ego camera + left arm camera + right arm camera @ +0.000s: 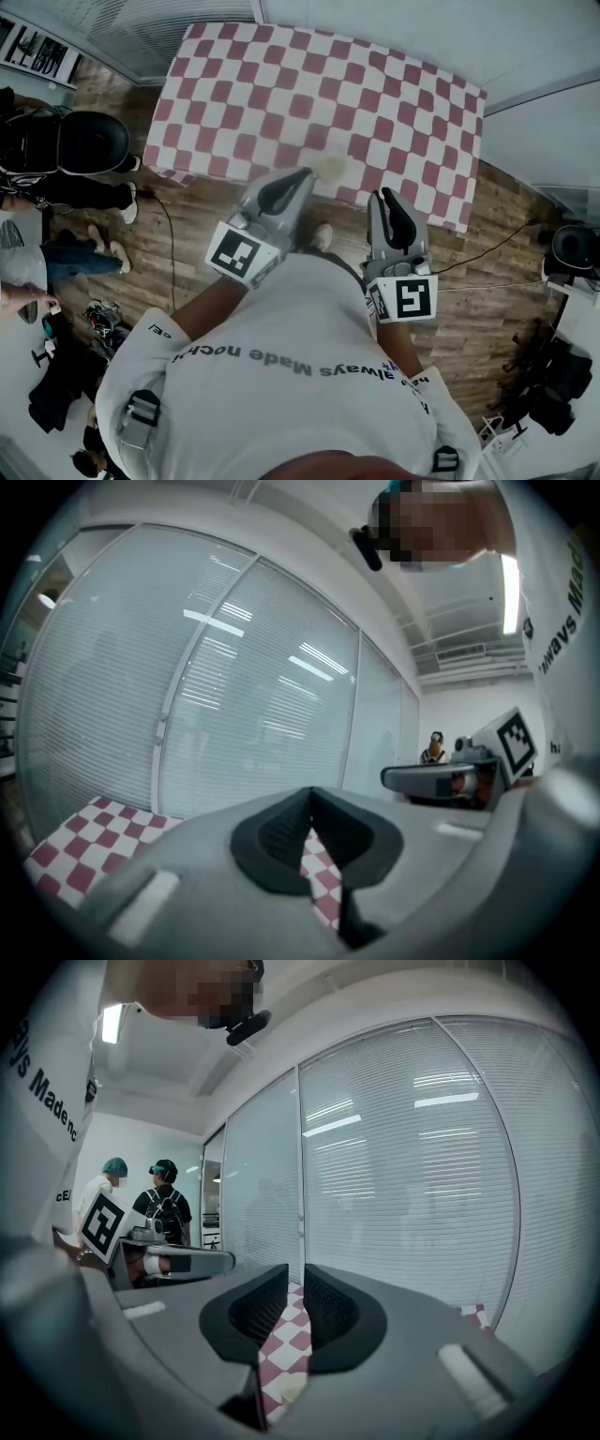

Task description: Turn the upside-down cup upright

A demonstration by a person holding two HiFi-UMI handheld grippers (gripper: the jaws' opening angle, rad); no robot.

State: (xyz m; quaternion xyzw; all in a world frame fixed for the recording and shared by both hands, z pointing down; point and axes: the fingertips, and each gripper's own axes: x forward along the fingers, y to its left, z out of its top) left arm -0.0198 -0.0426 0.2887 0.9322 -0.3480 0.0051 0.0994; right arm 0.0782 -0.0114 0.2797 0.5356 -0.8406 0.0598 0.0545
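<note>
A pale cup (329, 167) stands near the front edge of the table (394, 103) with its red-and-white checked cloth; it is blurred, so I cannot tell which way up it is. My left gripper (300, 176) is shut and empty, level, just short of the table edge and left of the cup. My right gripper (383, 197) is shut and empty, to the right of the cup. In the right gripper view a pale shape, probably the cup (292, 1387), shows low between the right gripper's (295, 1283) pads. The left gripper (311, 799) looks over the cloth (84, 841).
Glass walls with blinds (234, 686) stand behind the table. A black chair (89, 141) and seated people are at the left on the wooden floor (487, 281), with cables across it. Two people (164, 1204) stand far off. Dark equipment (572, 248) sits at the right.
</note>
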